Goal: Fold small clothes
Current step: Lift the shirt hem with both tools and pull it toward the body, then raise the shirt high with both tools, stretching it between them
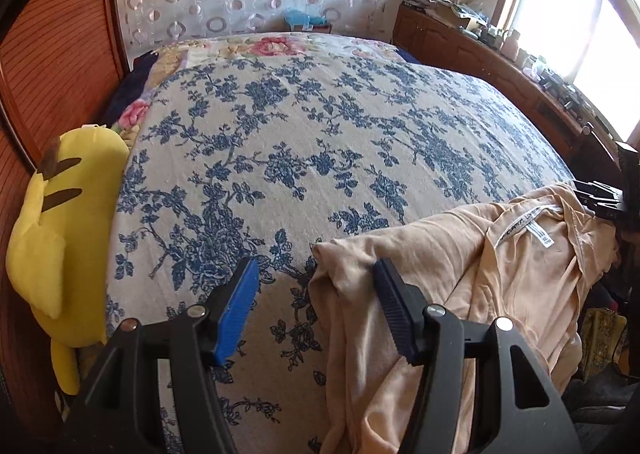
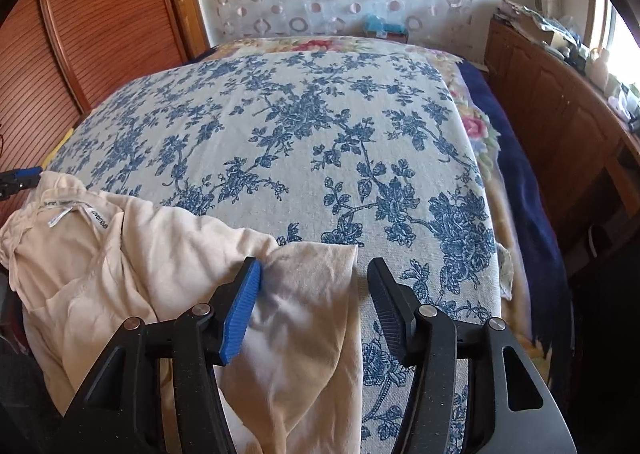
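Left gripper [image 1: 316, 274] tilted downward, jaws apart, nothing clamped; right gripper [image 2: 314, 274] likewise, jaws apart

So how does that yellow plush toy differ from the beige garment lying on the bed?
The yellow plush toy is stuffed and bright yellow with brown stripes; the beige garment is thin, plain pale cloth, crumpled, with a white label showing at its neck. The toy sits wedged between the bed and the wooden wall panel on the left, while the garment lies at the bed's near edge, partly hanging over it. Both are soft fabric, and neither is being held.
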Demonstrator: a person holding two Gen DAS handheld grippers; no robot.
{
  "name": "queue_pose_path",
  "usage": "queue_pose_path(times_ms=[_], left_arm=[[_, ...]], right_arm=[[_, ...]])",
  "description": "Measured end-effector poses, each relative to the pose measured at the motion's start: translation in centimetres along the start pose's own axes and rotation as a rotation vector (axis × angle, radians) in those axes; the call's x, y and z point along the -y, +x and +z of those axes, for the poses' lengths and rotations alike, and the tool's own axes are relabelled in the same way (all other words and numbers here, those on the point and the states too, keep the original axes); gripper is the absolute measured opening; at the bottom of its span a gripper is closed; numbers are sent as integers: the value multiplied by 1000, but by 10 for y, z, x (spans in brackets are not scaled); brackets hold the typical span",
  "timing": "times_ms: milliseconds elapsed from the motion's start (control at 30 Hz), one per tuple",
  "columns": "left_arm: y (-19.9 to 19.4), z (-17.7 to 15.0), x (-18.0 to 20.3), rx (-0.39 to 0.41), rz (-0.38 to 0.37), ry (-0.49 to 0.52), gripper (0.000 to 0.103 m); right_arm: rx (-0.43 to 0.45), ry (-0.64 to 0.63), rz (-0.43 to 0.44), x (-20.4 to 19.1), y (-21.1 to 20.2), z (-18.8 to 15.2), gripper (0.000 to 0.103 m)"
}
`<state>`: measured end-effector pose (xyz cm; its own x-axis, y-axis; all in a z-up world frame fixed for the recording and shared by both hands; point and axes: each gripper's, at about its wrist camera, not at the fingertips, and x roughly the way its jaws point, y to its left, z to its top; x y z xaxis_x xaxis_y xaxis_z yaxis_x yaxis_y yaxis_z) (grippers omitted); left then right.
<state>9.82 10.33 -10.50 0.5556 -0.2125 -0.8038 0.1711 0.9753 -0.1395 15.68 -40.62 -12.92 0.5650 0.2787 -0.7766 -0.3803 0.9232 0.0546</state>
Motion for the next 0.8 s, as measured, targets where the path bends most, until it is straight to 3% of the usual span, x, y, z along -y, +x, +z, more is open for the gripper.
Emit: queue_pose_path(times_ms=[167, 233, 300, 367, 400, 467, 500, 533, 800], left_arm=[[6, -5, 2, -13, -8, -1, 59], [5, -5, 5, -8, -7, 17, 59], [4, -3, 10, -14, -27, 42, 50], [6, -2, 15, -28, -35, 63, 46], [8, -1, 17, -39, -39, 79, 38], [12, -1, 19, -43, -50, 80, 28], [10, 0, 20, -30, -48, 74, 12], [6, 1, 21, -9, -37, 71, 7], [-67, 8, 38, 189, -41, 67, 5]], right_arm=[[-3, -34, 1, -8, 2, -1, 60], [-6, -61, 2, -14, 2, -1, 51], [-16, -75, 22, -19, 2, 0, 32], [-23, -98, 31, -25, 2, 0, 21], [-26, -106, 43, -27, 3, 0, 13], [-26, -118, 45, -31, 3, 0, 10], [-22, -116, 53, -31, 2, 0, 9], [-7, -105, 57, -31, 0, -1, 8], [205, -56, 32, -29, -74, 12, 5]])
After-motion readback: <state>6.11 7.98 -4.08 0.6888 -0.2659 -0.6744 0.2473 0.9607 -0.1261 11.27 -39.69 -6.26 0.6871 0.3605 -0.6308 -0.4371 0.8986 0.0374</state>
